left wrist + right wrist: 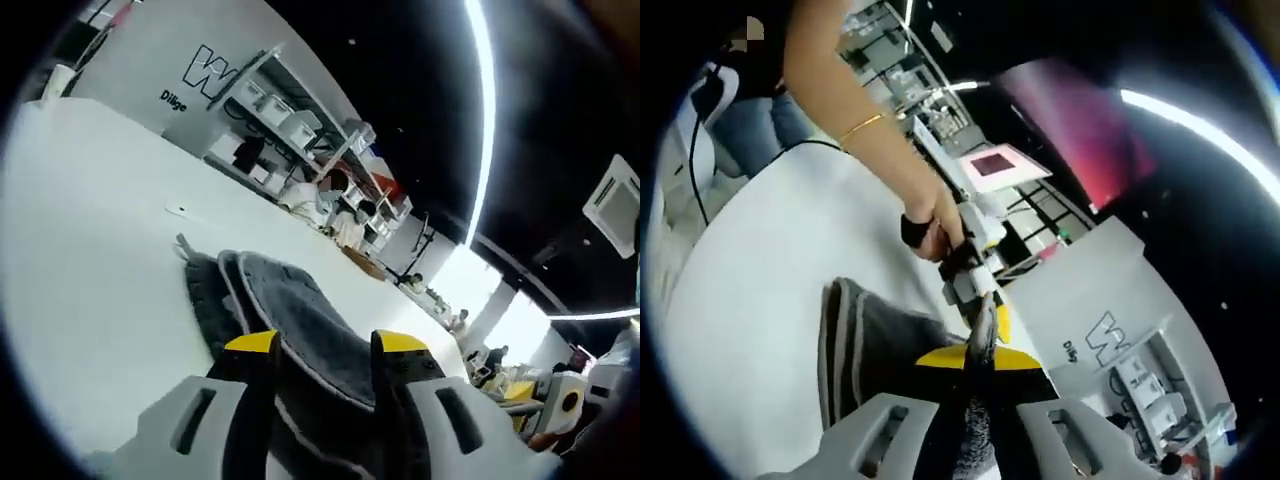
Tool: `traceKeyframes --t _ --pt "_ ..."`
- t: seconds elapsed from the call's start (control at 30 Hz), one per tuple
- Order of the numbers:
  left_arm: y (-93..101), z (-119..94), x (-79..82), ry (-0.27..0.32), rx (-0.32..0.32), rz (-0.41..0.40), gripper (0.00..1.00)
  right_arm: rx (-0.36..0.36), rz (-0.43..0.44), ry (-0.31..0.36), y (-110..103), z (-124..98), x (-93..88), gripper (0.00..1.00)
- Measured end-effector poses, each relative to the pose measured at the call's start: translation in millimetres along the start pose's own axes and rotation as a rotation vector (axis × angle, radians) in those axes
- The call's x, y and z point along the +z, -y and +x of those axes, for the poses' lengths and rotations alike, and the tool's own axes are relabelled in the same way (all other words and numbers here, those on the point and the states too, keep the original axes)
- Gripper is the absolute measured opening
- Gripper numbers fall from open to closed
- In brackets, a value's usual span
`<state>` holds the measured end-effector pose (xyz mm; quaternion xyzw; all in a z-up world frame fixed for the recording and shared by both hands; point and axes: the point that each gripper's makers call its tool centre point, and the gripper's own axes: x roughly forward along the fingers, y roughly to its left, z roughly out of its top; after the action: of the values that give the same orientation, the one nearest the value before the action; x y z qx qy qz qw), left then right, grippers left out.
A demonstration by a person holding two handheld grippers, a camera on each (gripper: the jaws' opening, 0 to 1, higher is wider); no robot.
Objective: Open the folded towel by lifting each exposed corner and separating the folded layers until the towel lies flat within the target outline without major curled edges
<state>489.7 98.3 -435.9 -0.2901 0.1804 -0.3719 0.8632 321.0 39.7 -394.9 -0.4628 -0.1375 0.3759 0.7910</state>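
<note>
I have both grippers clamped on the grey towel | left gripper and right gripper pinch its near edge, lifted off the white table | risk: layers stay stuck (thick folds), so it drops curled.

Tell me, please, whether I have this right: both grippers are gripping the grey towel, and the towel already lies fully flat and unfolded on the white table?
Not quite. Both grippers grip the grey towel, but it is still folded: the left gripper view shows stacked layers on the white table. Left gripper, right gripper.
</note>
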Motion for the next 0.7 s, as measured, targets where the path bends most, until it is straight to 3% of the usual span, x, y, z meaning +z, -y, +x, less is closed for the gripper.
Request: traceKeyframes --t 0.4,0.57,0.7 --pt "-17.9 10.7 2.8 -0.014 0.034 0.072 0.35 0.004 -0.01 0.01 -0.8 1.7 3.2 0.0" --pt "-30.6 14.5 18.7 0.032 0.078 0.162 0.34 0.006 -0.021 0.011 -0.8 1.3 3.5 0.0" --pt "-29.2 18.0 26.3 0.045 0.068 0.178 0.33 0.004 -0.023 0.008 0.0 0.6 2.6 0.0"
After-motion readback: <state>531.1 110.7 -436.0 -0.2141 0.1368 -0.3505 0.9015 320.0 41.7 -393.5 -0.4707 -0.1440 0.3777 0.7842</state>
